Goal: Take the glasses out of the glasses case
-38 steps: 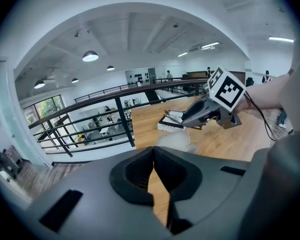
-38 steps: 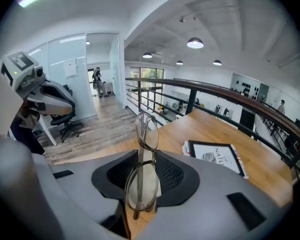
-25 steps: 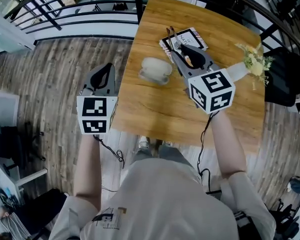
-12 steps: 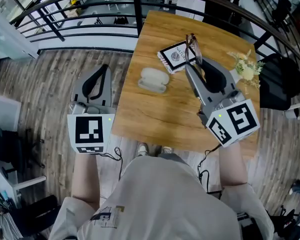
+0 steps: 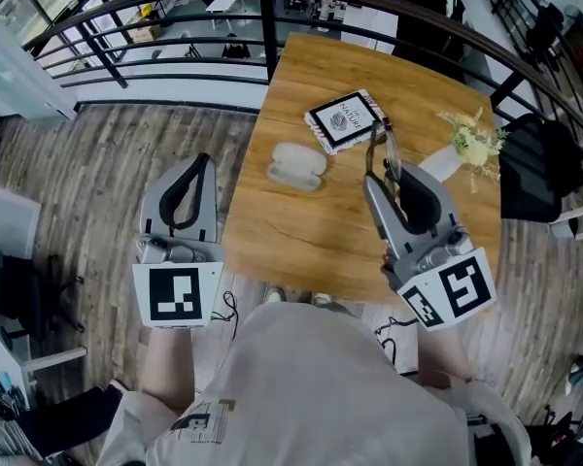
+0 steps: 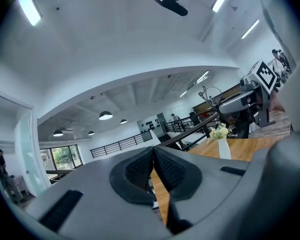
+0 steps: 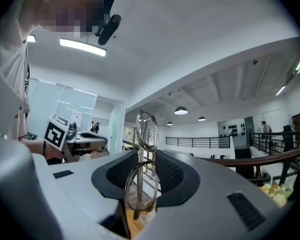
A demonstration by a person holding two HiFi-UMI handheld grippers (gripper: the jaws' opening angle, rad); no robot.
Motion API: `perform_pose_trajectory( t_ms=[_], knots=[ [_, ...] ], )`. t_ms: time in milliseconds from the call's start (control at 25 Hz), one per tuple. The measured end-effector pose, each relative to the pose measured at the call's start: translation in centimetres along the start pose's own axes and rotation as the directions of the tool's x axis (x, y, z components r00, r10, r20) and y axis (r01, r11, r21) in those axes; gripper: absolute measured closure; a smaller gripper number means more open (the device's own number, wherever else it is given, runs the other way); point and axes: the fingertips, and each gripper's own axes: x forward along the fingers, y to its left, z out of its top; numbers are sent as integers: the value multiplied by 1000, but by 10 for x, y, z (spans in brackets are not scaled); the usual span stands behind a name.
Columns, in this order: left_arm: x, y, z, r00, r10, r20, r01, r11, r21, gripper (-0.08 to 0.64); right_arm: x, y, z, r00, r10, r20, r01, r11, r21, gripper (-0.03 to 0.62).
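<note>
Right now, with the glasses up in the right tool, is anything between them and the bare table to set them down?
Nothing visible. The right tool holds the glasses over bare table; the glasses case lies to their left, the booklet beyond, the flower vase to the right, all clear of them.

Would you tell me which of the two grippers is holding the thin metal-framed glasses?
The right gripper: its jaws clamp the thin metal-framed glasses, while the left gripper is shut on nothing.
</note>
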Motion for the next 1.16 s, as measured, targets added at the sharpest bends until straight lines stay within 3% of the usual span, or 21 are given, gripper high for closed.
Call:
perform_pose_trajectory(
  t_ms=[200, 400, 1160],
  knots=[
    [-3, -12, -15, 999, -35, -31, 35, 999, -1, 541, -3, 9, -28, 998, 26, -52, -23, 998, 61, 460],
    [0, -22, -31, 996, -58, -68, 58, 998, -4, 541, -3, 9, -45, 995, 45, -86, -40, 997, 64, 460],
    [-5, -25, -28, 995, -72, -71, 71, 997, -11, 541, -2, 15, -42, 995, 45, -92, -42, 998, 41, 460]
  ],
)
